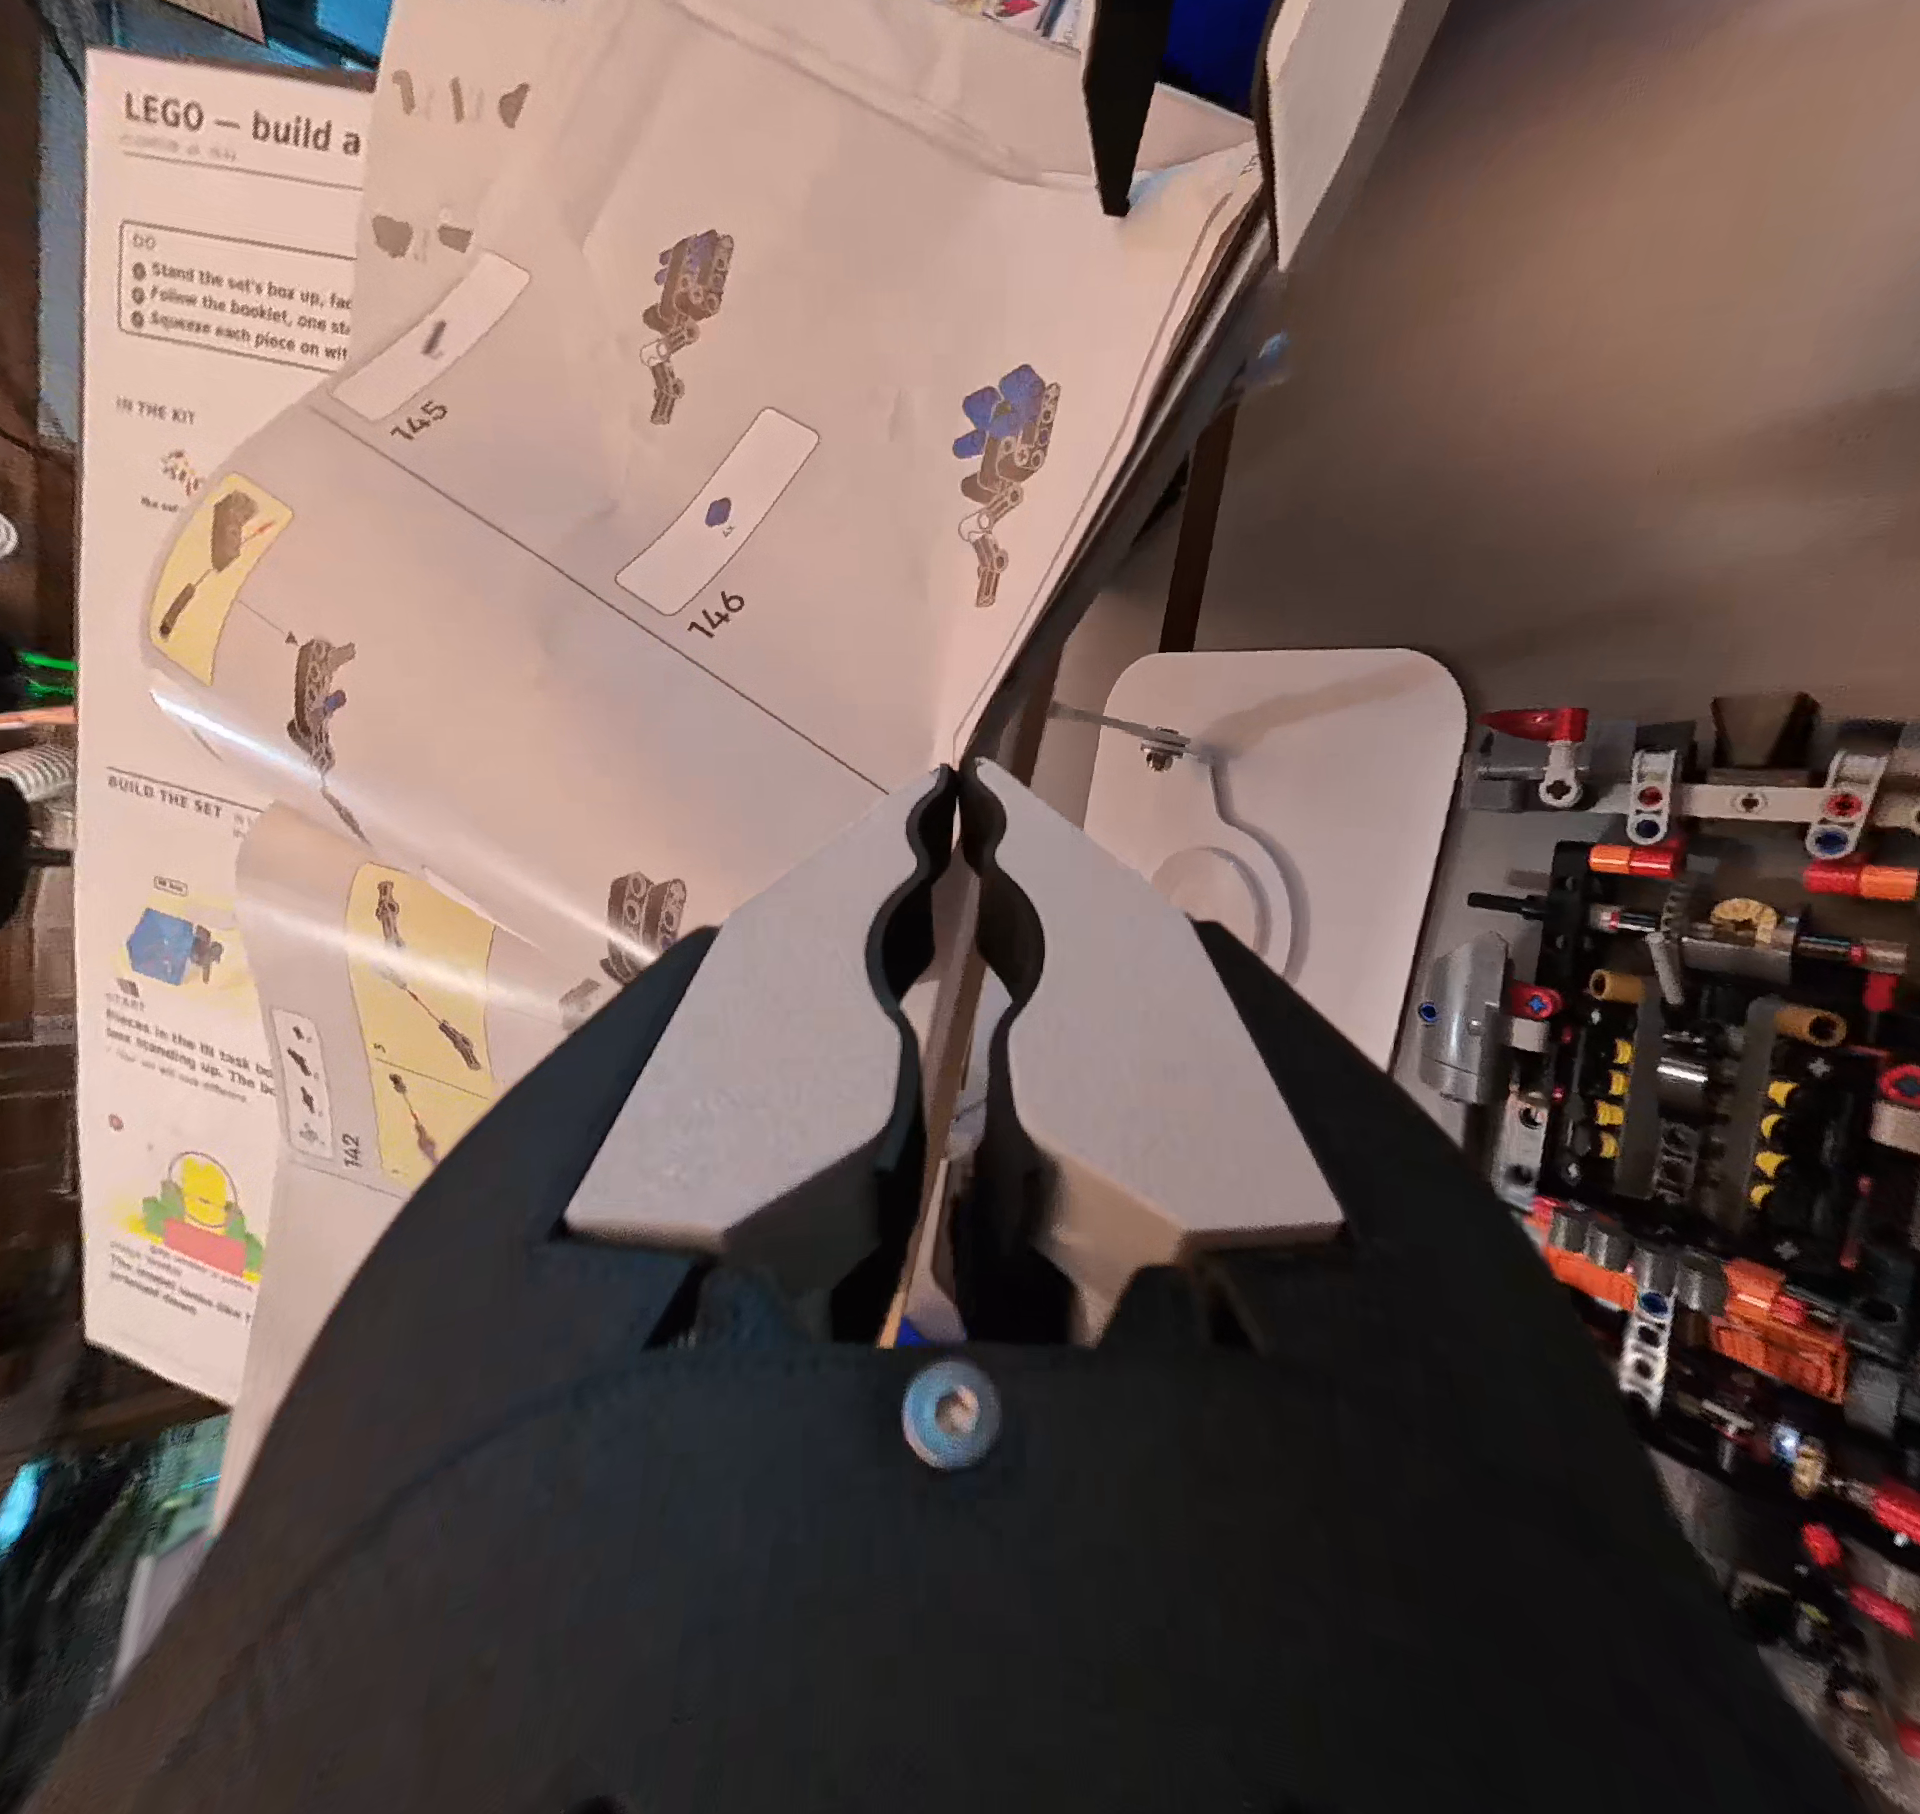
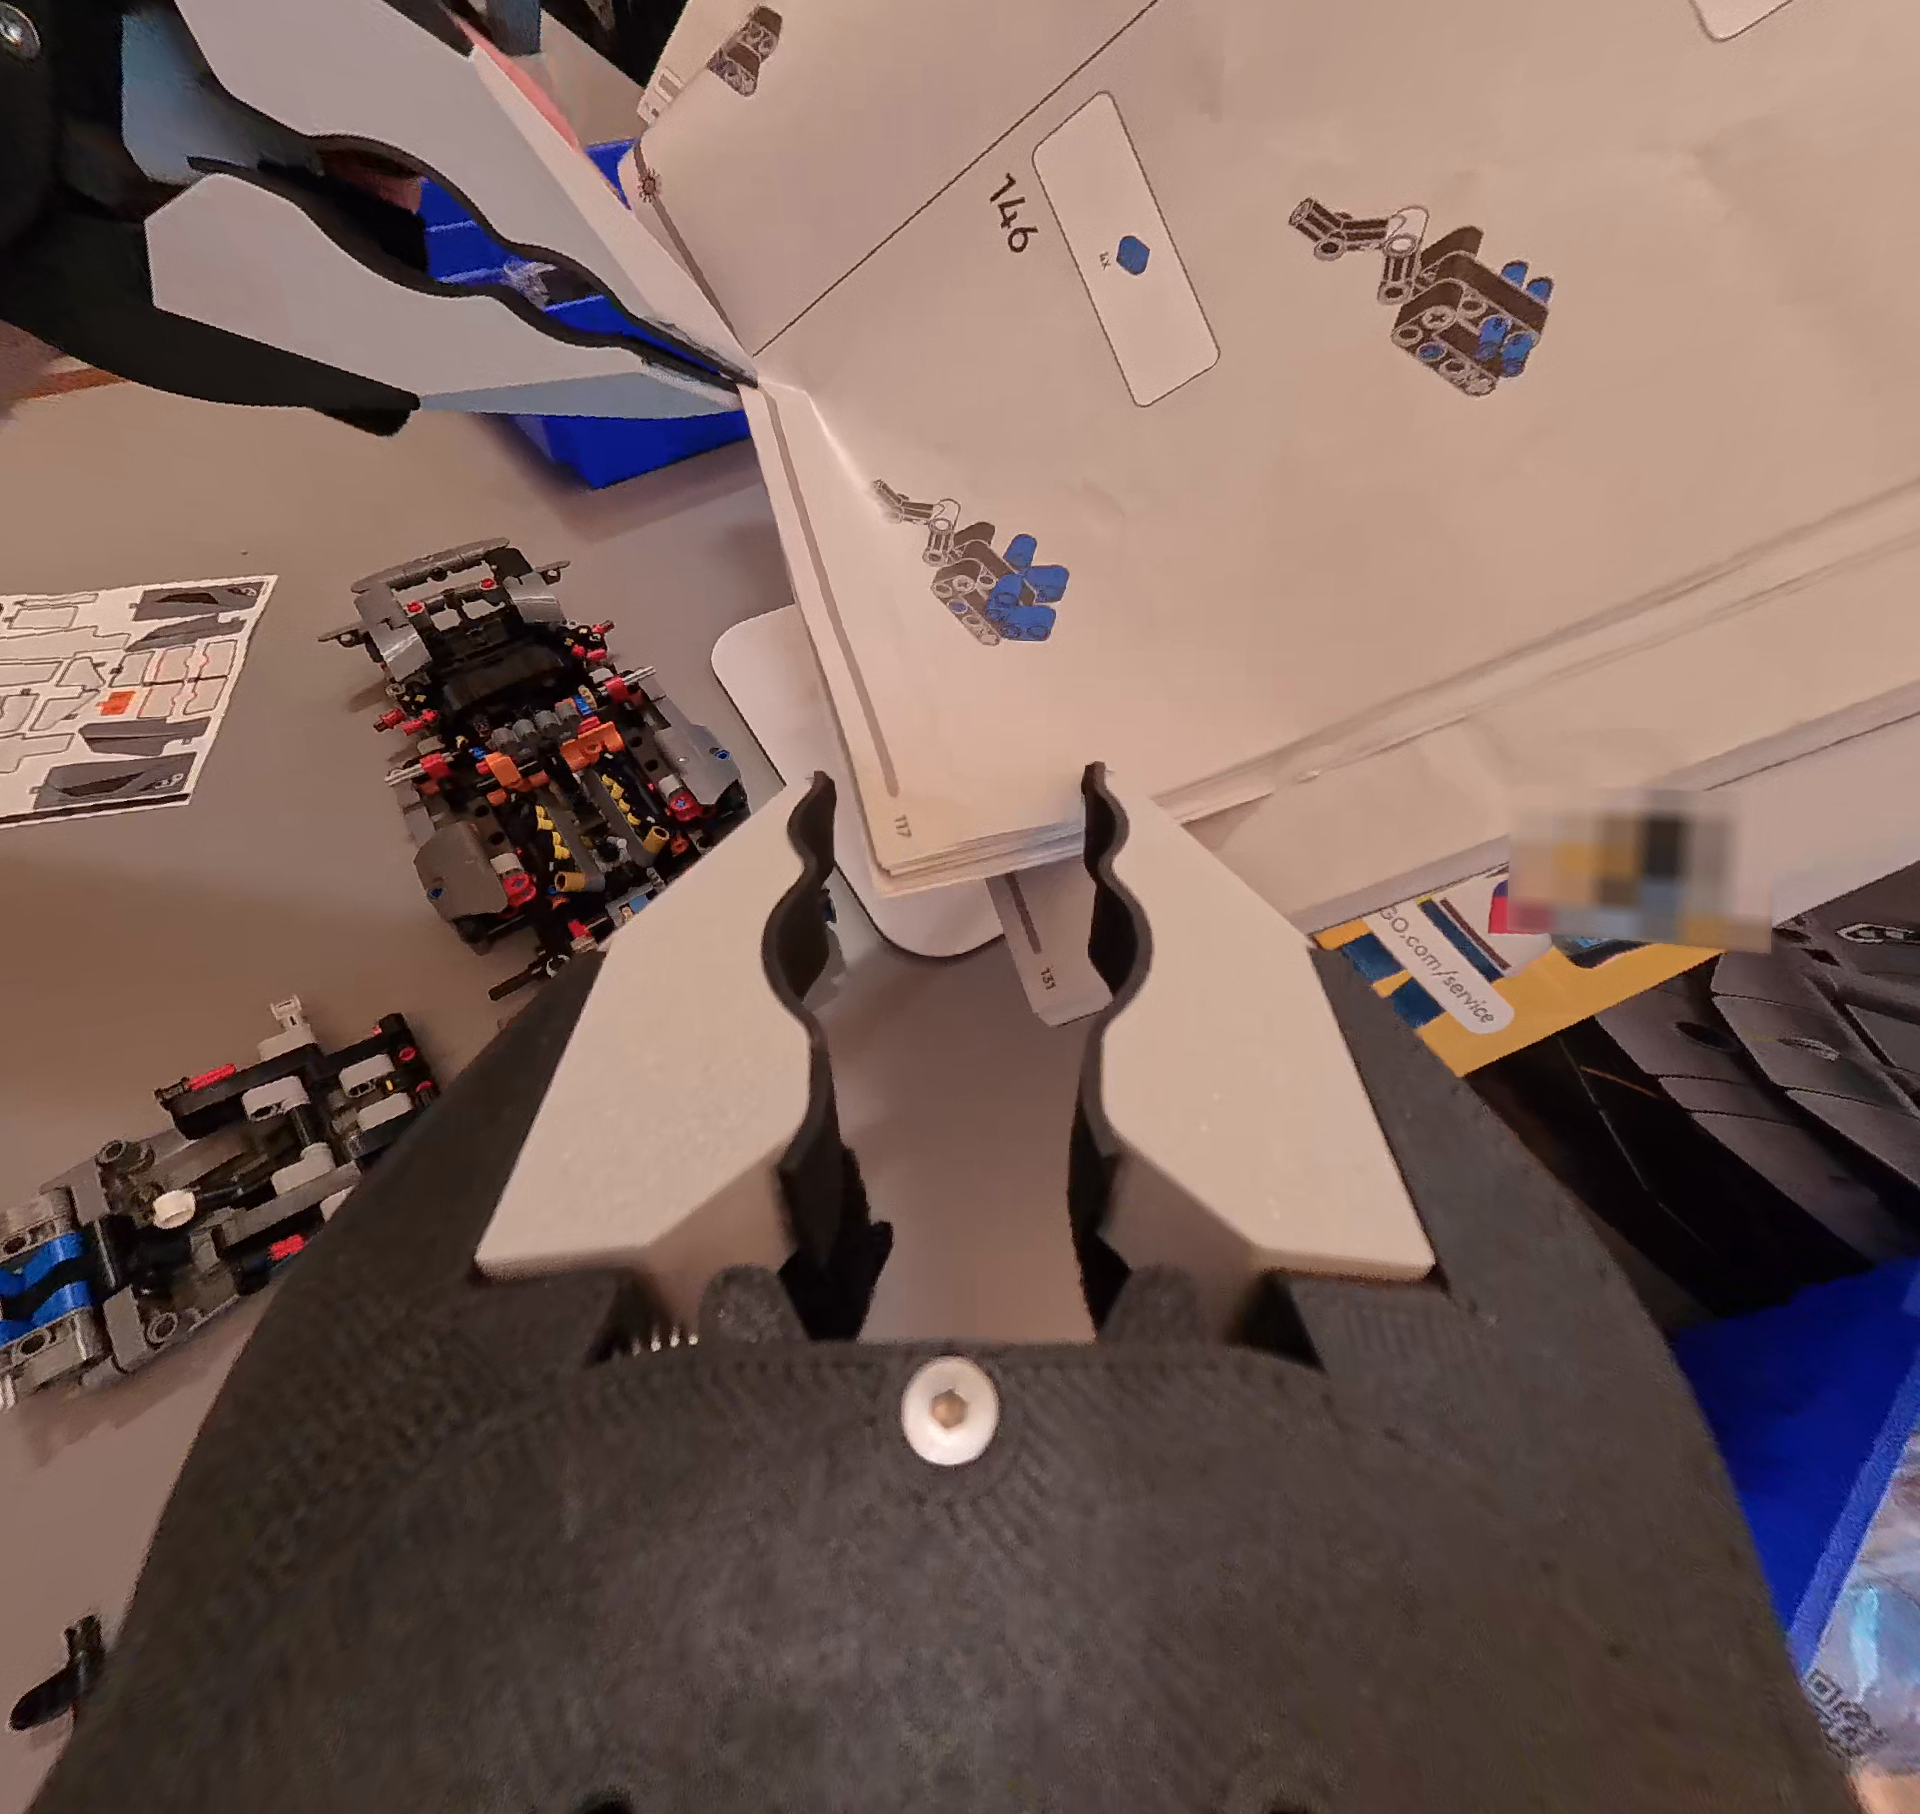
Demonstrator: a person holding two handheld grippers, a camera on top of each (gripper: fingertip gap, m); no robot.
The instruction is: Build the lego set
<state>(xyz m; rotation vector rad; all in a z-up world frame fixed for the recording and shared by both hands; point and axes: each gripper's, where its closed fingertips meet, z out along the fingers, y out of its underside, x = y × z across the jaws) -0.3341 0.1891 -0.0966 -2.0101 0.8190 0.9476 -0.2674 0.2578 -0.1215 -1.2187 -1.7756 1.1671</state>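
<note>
Left gripper is clamped on the edge of a page of the booklet, tips pinched together with the sheet between them; the right view shows the same pinch at the page edge. Right gripper sits with jaws apart, holding nothing, tips just beside the booklet's lower corner.

Booklet stands propped on a white stand, pages curling. The build sits on the grey table: the main chassis to the left of the stand, a smaller sub-assembly nearer on the left. Sticker sheet lies flat at far left. Blue bin behind the left gripper. A printed instruction sheet stands behind the booklet in the left view.

Risks, as a judgement: the pinch is small and on thin glossy paper, so a fast pull could tear the page or crease it; several pages may be caught together, can't tell. Pulling sideways could tip the booklet off the stand onto the chassis.

Materials: fingers are smooth grey plastic with black wavy rubbery pads; gripper bodies are matte black printed plastic with a layered grain. Chassis is hard plastic beams and pins, knobbly, in black, grey, red, orange and yellow.
</note>
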